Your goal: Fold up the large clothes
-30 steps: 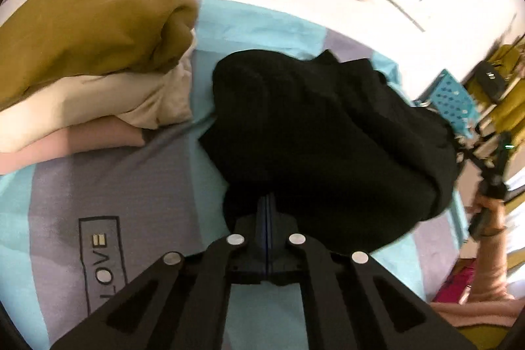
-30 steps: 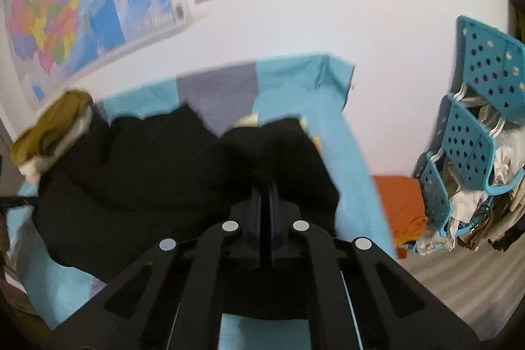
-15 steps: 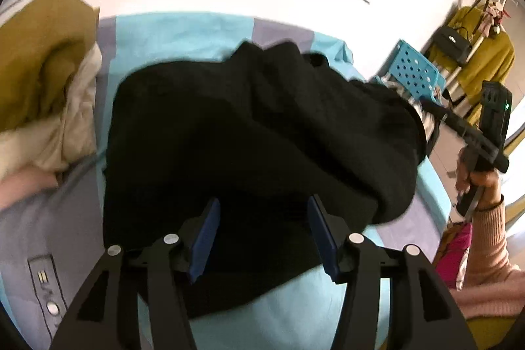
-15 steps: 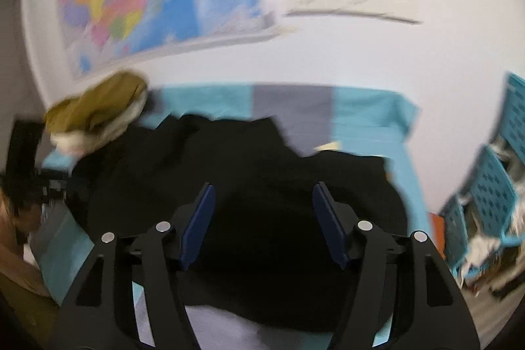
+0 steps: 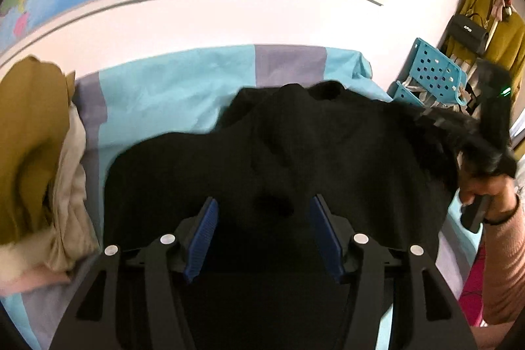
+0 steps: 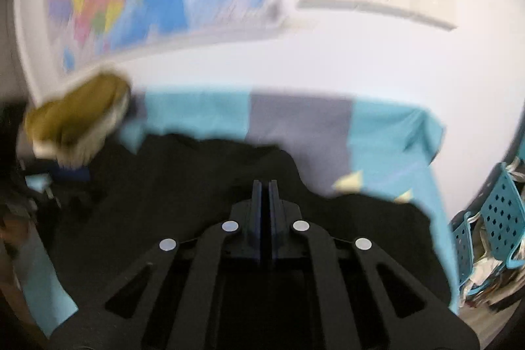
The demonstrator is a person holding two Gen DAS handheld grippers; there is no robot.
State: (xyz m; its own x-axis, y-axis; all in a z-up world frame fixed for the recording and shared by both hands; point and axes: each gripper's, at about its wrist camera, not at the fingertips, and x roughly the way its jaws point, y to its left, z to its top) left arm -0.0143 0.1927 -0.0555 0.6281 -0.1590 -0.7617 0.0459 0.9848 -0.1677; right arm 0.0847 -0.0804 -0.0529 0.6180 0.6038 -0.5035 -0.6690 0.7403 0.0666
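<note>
The black garment point(image 5: 328, 153) lies bunched on the teal-and-grey bedsheet point(image 5: 170, 97), to the right of a stack of folded clothes point(image 5: 36, 146). The left gripper point(image 5: 262, 228) hovers low over the near edge of the garment with its blue pads point(image 5: 201, 235) spread wide and nothing between them, a posture suited to choosing a new grasp point. The right gripper point(image 6: 264, 199) has its fingers pressed together. The right wrist view is motion-blurred, so whether cloth is pinched between them cannot be confirmed; in the left view it appears to pull at the garment's far right edge. Judged from the crumpled layout, the garment needs spreading flat before folding.
</note>
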